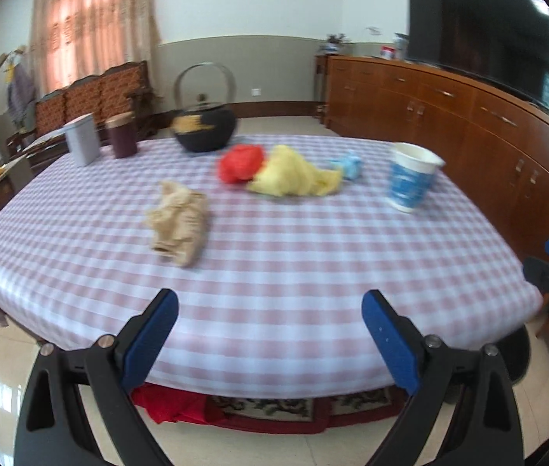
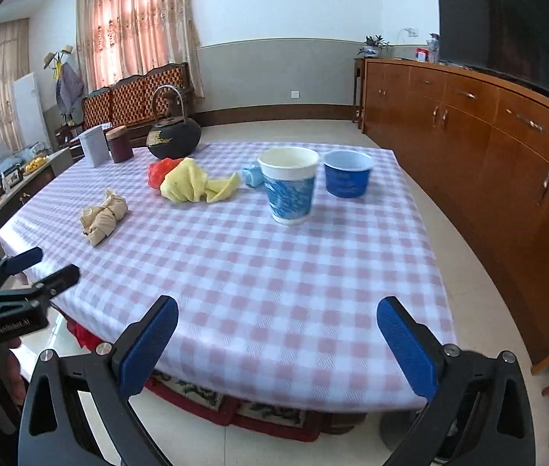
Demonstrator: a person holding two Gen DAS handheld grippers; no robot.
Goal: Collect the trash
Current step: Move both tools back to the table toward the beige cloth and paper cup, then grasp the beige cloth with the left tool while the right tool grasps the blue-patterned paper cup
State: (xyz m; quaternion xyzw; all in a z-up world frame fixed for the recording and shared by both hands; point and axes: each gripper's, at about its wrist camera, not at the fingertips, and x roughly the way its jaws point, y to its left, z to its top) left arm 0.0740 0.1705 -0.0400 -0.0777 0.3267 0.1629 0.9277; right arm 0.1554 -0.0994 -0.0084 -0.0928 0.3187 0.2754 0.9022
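Left tongs [image 1: 270, 334] and right tongs [image 2: 278, 339] are spread and empty at the table [image 2: 274, 291] edge. Wads [image 2: 103, 215] and cups [image 2: 290, 188] lie ahead, presumably awaiting collection.

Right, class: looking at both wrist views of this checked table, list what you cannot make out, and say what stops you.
- Blue bowl: missing from the left wrist view, hidden behind the paper cup.
- Small blue scrap: part covered by the cup in the right wrist view; blurred in the left.
- Inside of the cup and the bowl: too shallow an angle to tell whether anything is in them.
- Kettle markings: motion blur, left wrist view.
- Under the table: cloth overhang hides it.
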